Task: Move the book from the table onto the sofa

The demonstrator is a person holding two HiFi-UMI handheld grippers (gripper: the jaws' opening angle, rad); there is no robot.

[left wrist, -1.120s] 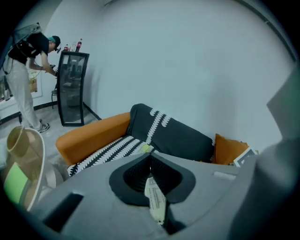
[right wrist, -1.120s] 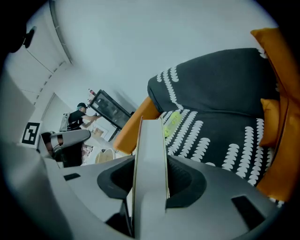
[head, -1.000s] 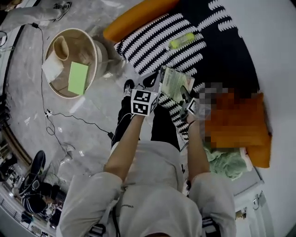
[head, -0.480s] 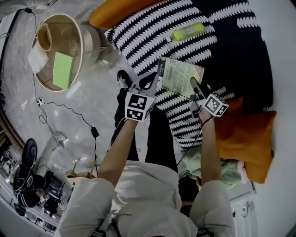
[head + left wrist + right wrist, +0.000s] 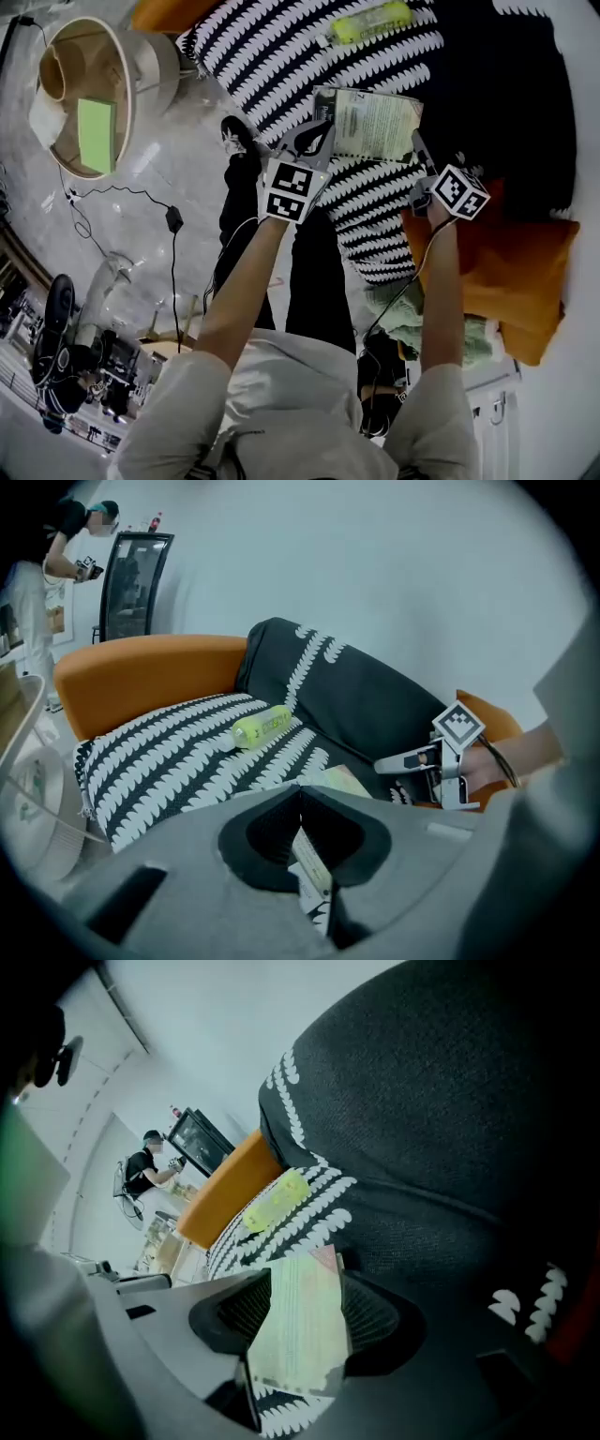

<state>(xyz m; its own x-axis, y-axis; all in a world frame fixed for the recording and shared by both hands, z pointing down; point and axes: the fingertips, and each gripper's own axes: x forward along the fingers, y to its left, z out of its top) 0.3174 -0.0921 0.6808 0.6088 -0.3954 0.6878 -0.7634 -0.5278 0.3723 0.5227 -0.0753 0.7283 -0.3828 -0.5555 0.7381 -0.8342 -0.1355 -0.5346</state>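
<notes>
The book (image 5: 370,122), thin with a pale green cover, lies nearly flat on the sofa's black-and-white patterned cover (image 5: 272,66). My left gripper (image 5: 317,139) is shut on the book's left edge; in the left gripper view the book (image 5: 309,860) stands edge-on, pinched between the jaws. My right gripper (image 5: 417,152) is at the book's right edge and its jaws are opening. In the right gripper view the book (image 5: 300,1330) lies loose between the wide-set pads, its face showing. The right gripper (image 5: 422,758) also shows in the left gripper view.
A yellow-green bottle (image 5: 366,21) lies on the seat beyond the book. An orange cushion (image 5: 506,272) sits right of my right hand. A round wooden table (image 5: 141,56) with a green pad (image 5: 97,134) stands on the floor at left, cables (image 5: 141,197) nearby. A person (image 5: 66,536) stands far off.
Both grippers have come down and forward with the book, which now lies flatter on the patterned seat. The right gripper's marker cube has swung out to the right.
</notes>
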